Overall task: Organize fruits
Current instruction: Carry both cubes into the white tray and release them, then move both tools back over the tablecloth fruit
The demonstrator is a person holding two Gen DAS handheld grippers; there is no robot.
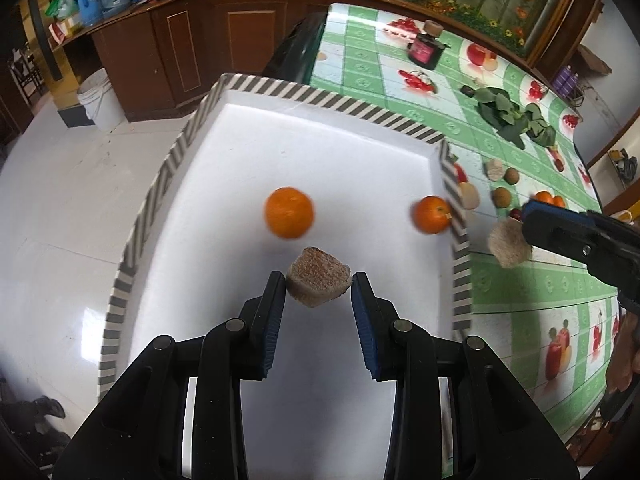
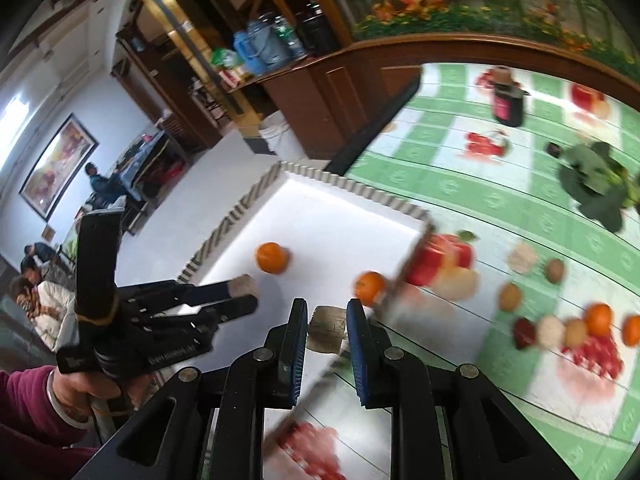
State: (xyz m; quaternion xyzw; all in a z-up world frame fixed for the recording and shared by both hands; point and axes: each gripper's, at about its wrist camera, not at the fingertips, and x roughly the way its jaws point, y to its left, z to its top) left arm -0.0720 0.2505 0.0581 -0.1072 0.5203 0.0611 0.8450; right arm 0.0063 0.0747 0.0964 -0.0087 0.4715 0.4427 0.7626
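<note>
Over the white tray (image 1: 248, 152), both claws grip tan chunks (image 1: 318, 278), flat faces up.

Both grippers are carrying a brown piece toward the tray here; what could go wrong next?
1. The left gripper pinches its brown piece only at the fingertips, so it may slip out early.
2. The right gripper carries its piece near the striped tray rim and could clip it.
3. The orange rests against that rim, so a bump may set it rolling.

Both grippers were black plastic: the left gripper (image 1: 319, 286) carried blue ribbed pads (image 1: 365, 322) and silver pivot pins; at eight o'clock, a magenta sleeve (image 2: 28, 412).
</note>
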